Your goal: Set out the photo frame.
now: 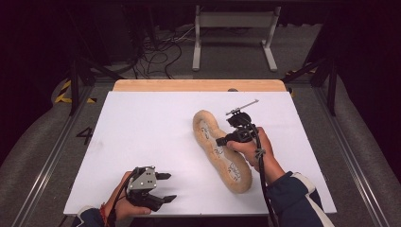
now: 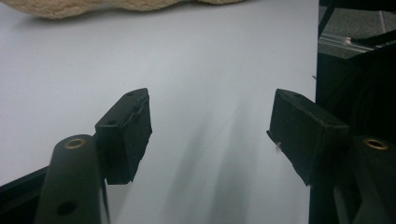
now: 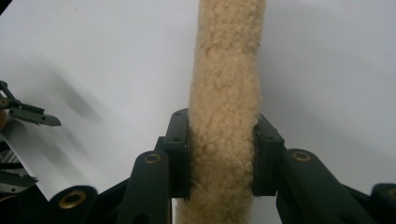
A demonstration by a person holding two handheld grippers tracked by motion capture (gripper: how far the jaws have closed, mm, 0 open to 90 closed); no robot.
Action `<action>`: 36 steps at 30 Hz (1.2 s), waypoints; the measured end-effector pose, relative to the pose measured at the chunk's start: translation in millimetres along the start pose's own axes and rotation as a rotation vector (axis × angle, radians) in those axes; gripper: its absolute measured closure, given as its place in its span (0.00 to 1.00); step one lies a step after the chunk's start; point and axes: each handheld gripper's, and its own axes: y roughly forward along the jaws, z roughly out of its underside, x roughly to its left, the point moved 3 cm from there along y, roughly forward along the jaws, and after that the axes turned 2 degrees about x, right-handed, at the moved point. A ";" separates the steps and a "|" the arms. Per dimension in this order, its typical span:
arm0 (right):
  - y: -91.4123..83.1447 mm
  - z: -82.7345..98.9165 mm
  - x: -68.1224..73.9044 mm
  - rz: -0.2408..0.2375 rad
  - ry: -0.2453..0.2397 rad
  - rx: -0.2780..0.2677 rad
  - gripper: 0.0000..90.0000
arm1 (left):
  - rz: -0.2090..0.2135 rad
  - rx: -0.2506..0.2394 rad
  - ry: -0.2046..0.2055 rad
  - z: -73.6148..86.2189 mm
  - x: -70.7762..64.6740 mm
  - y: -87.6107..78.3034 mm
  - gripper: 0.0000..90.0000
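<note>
The fleecy insole [image 1: 221, 150] lay slantwise on the white counter [image 1: 142, 142], right of its middle, with dark markings on its upper face too small to read. The right claw [image 1: 221, 142] hid part of the insole's long edge in the high view; its own view showed both pads pressed against the tan pile, clamped on the insole [image 3: 224, 93], whose ends ran out of that picture. The left claw [image 1: 166, 187] hovered well apart from the insole, toward the counter's near edge, jaws apart with bare counter between them. From there, a strip of the insole [image 2: 93, 7] was cut off at the top.
</note>
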 end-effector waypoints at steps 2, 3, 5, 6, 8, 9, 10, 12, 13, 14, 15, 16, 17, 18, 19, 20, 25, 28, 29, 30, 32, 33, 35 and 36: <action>-1.3 -3.6 3.5 0.018 -0.041 0.008 0.74 | -0.008 0.002 -0.001 1.6 2.3 -1.6 0.34; -3.0 -6.0 5.2 0.018 -0.060 0.007 0.74 | -0.004 0.000 -0.011 2.4 2.8 -2.0 0.34; -6.9 -10.2 8.8 0.010 -0.100 0.010 0.74 | -0.012 0.004 -0.015 4.0 4.1 -3.1 0.34; -9.1 -12.7 11.0 0.004 -0.122 0.009 0.74 | -0.013 0.004 -0.013 4.4 4.6 -3.4 0.33; -13.5 -16.3 15.6 -0.017 -0.178 0.009 0.74 | -0.014 0.003 -0.020 6.3 5.5 -4.1 0.33; -13.5 -16.3 15.6 -0.017 -0.178 0.009 0.74 | -0.014 0.003 -0.020 6.3 5.5 -4.1 0.33; -16.6 -19.7 21.8 -0.037 -0.247 0.033 0.74 | -0.019 0.010 -0.016 7.4 6.1 -5.2 0.33; -16.5 -21.8 26.9 -0.048 -0.310 0.061 0.74 | -0.023 0.003 -0.023 9.5 6.6 -8.7 0.33; -15.7 -22.4 28.1 -0.050 -0.330 0.076 0.74 | -0.025 -0.001 -0.026 10.2 6.6 -10.0 0.32; -14.2 -23.1 29.7 -0.047 -0.354 0.093 0.74 | -0.029 -0.001 -0.029 11.1 6.9 -11.8 0.32; -12.5 -23.6 31.2 -0.047 -0.379 0.102 0.74 | -0.030 -0.006 -0.033 11.9 7.0 -13.0 0.32; -10.5 -23.7 33.4 -0.046 -0.415 0.115 0.74 | -0.040 -0.003 -0.034 13.1 7.7 -14.8 0.32; -7.6 -23.1 36.1 -0.054 -0.463 0.129 0.74 | -0.044 -0.006 -0.037 13.9 8.2 -15.7 0.32; -5.6 -22.2 38.3 -0.064 -0.488 0.142 0.74 | -0.050 -0.005 -0.039 14.7 9.1 -17.0 0.32; -3.3 -21.4 40.0 -0.077 -0.507 0.154 0.74 | -0.055 -0.007 -0.044 15.1 9.9 -17.8 0.32; -1.6 -20.9 41.3 -0.086 -0.525 0.164 0.74 | -0.062 -0.011 -0.050 15.8 11.4 -19.3 0.32; 8.3 -15.1 51.5 -0.132 -0.635 0.212 0.74 | -0.093 -0.024 -0.073 17.8 18.0 -25.0 0.31; 10.9 -13.3 53.9 -0.150 -0.663 0.225 0.74 | -0.097 -0.032 -0.081 18.0 20.3 -26.3 0.31; 12.1 -12.0 55.2 -0.153 -0.681 0.234 0.74 | -0.101 -0.039 -0.087 17.8 22.3 -27.2 0.31; 12.0 -10.3 57.6 -0.146 -0.707 0.238 0.73 | -0.104 -0.041 -0.087 17.4 23.5 -27.6 0.31; 11.8 -10.0 58.1 -0.153 -0.712 0.234 0.73 | -0.108 -0.043 -0.092 16.9 25.3 -27.3 0.31; 12.3 -9.7 57.8 -0.158 -0.718 0.235 0.73 | -0.111 -0.042 -0.091 16.5 27.2 -26.7 0.31; 13.4 -8.9 56.9 -0.156 -0.714 0.237 0.73 | -0.126 -0.033 -0.089 15.7 31.4 -24.3 0.30; 13.7 -7.9 57.1 -0.158 -0.717 0.241 0.73 | -0.136 -0.032 -0.089 14.7 33.9 -23.2 0.29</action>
